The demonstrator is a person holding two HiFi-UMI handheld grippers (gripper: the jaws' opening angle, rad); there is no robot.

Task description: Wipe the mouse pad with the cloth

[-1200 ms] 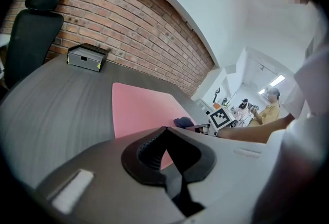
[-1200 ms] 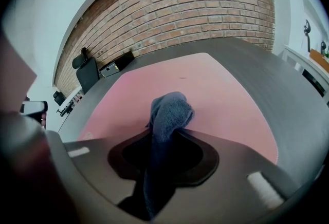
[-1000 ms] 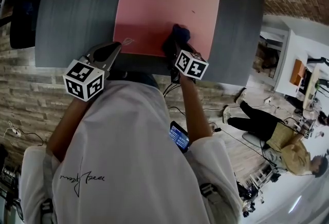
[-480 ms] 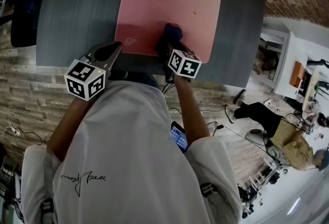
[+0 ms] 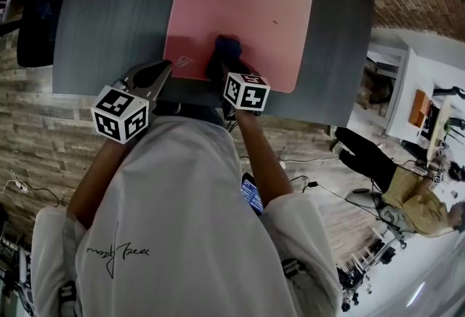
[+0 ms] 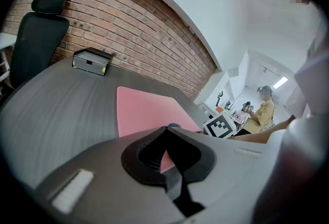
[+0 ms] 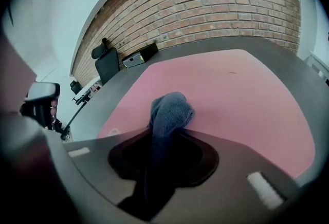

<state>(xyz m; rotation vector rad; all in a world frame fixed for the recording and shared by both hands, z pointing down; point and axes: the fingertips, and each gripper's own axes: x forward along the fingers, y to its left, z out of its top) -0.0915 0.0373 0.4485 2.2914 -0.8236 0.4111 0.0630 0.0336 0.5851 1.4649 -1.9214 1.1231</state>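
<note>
A pink mouse pad point(image 5: 240, 10) lies on the dark grey table point(image 5: 109, 17); it also shows in the left gripper view point(image 6: 144, 110) and the right gripper view point(image 7: 231, 89). My right gripper point(image 5: 221, 61) is shut on a dark blue cloth point(image 5: 227, 46), whose bunched end point(image 7: 169, 110) presses on the pad near its front edge. My left gripper point(image 5: 161, 70) is shut with nothing in it, its tips at the pad's front left corner beside a small logo point(image 5: 183, 61).
A small dark speck point(image 5: 275, 22) marks the pad's right part. A black chair point(image 6: 36, 33) and a grey box point(image 6: 91, 61) stand at the table's far side. A person in yellow point(image 5: 414, 199) sits at the right, away from the table.
My right gripper has slid the cloth leftward along the pad's front edge, toward the left gripper. The left gripper has stayed put.
</note>
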